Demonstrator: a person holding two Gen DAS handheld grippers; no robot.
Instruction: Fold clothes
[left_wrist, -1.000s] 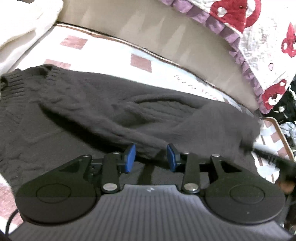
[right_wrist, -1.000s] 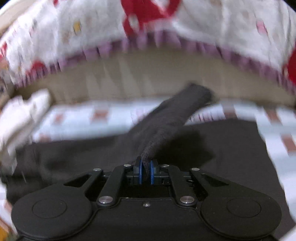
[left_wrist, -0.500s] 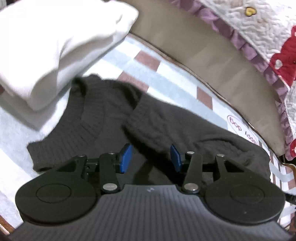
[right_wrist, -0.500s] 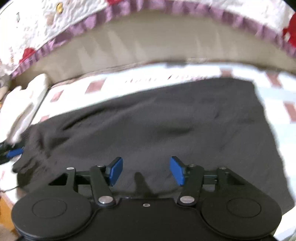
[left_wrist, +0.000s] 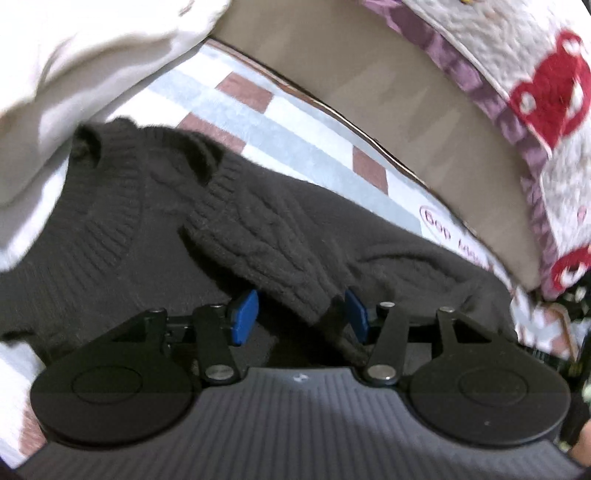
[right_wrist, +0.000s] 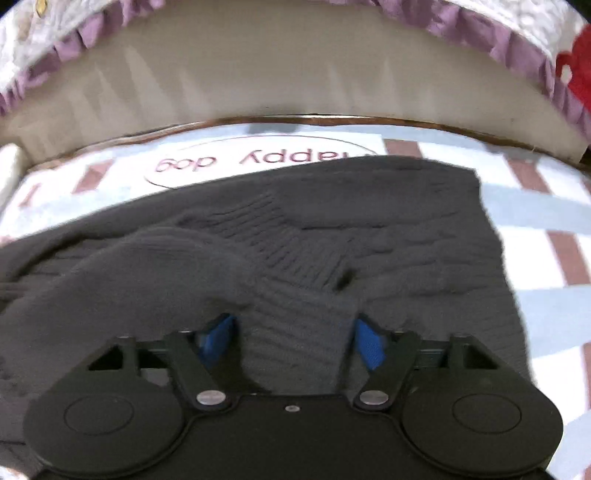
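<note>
Left wrist view first: the dark knit sweater (left_wrist: 155, 236) is spread out on a checked mat (left_wrist: 295, 147) with pale blue, white and brownish-red squares, and its ribbed neckline sits toward the mat's left side, right up against a pile of white folded cloth (left_wrist: 85, 62). One cable-knit sleeve (left_wrist: 266, 236) is laid diagonally over the body, and its end runs down between the blue pads (left_wrist: 243, 315) of the left gripper (left_wrist: 301, 321). The jaws there are opening, both pads look clear of the knit, so nothing's really pinched. Past the mat's far edge is a tan panel (left_wrist: 388, 85), and above it a quilt (left_wrist: 517, 74) with purple trim and red shapes. Right wrist view: the sweater (right_wrist: 369, 229) reaches toward the mat's (right_wrist: 535, 221) far edge, partly covering an oval "happy dog" label (right_wrist: 229, 162) that reads upside down from here. A ribbed fold (right_wrist: 295, 332) of the knit bunches up between the blue pads (right_wrist: 369, 343) of the right gripper (right_wrist: 293, 341), whose jaws are closing on it, though the pads don't seem to be squeezing it yet.
</note>
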